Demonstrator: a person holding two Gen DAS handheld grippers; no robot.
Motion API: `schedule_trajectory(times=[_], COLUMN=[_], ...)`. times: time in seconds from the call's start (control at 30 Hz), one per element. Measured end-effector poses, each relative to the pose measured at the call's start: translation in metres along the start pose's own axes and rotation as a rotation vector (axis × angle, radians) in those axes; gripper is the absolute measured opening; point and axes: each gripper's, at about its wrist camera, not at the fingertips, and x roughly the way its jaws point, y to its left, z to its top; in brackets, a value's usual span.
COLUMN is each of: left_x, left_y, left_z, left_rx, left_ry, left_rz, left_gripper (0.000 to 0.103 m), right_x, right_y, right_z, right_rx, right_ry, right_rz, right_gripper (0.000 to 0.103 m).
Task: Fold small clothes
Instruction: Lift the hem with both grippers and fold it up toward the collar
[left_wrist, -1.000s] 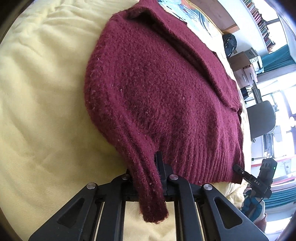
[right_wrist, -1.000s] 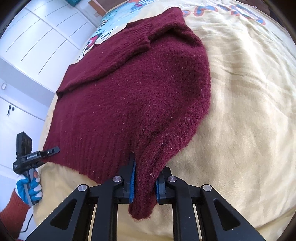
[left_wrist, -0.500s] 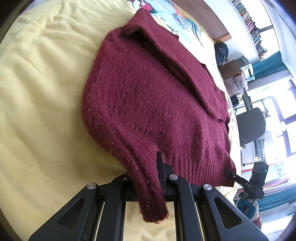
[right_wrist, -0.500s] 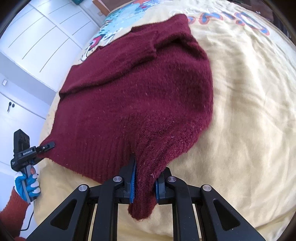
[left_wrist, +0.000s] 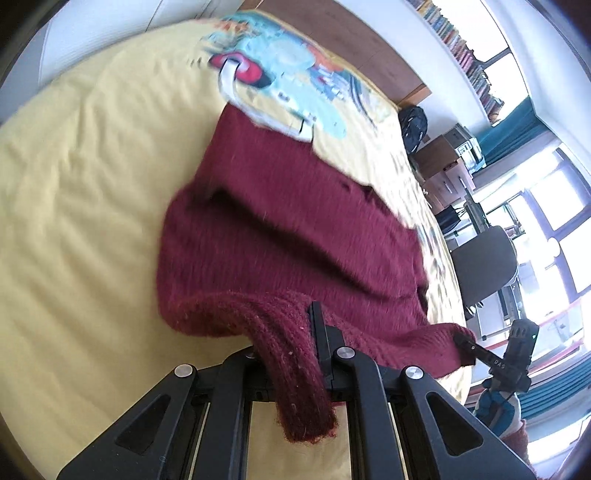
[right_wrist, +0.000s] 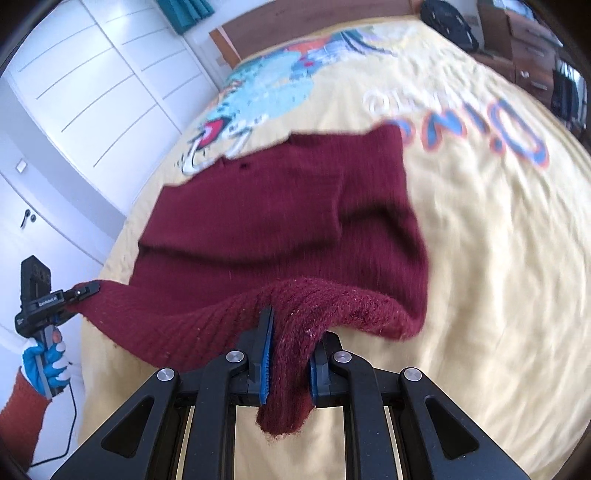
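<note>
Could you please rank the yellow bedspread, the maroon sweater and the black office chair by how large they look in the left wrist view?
1. yellow bedspread
2. maroon sweater
3. black office chair, though it is farther away

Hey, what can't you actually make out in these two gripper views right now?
- Left wrist: far half of the sweater, motion-blurred.
- Left wrist: left gripper's near finger, covered by the hem.
- Right wrist: bedspread lettering, smeared.
- Both: the sweater's underside, hidden by its own folds.
</note>
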Motion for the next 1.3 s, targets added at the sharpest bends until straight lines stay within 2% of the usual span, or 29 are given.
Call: schedule_trajectory(times=[0.3,0.57,0.9,1.13,1.23,1.3], left_x=[0.021,0.075,0.145,0.160,0.162,0.163], left_y=[-0.030,-0.024,0.014,0.024,0.027,0.029], left_z=[0.071,0.115,0.132,0.137,0.141,0.143], left_rx=[0.085,0.099,0.073,0.051,0.034,0.013], left_ry=[-0.060,-0.027,0.078,0.100,0.109,0.117], left_rz=[0.016,0.094,0.206,0.210,0.199,0.186], left_gripper=[0.007,0.007,0.008,0.010,0.013,0.019], right_x=[-0.004,0.042,0.117,0.147,0.154,0.157], right_y=[-0.004,-0.018,-0.045,-0.057,-0.058,-0.059], right_z=[0.069,0.121,0.149,0.155,0.157,0.158], right_rx=[0.007,0.042,0.111,0.150,0.162,0.168], right_ry=[-0.120,-0.128,-0.054,-0.021,-0.014,-0.006], right_rz=[-0.047,-0.096,-0.166,-0.191,-0.188,-0.181], right_gripper=[0.013,0.013,0.013,0.017,0.020,0.025])
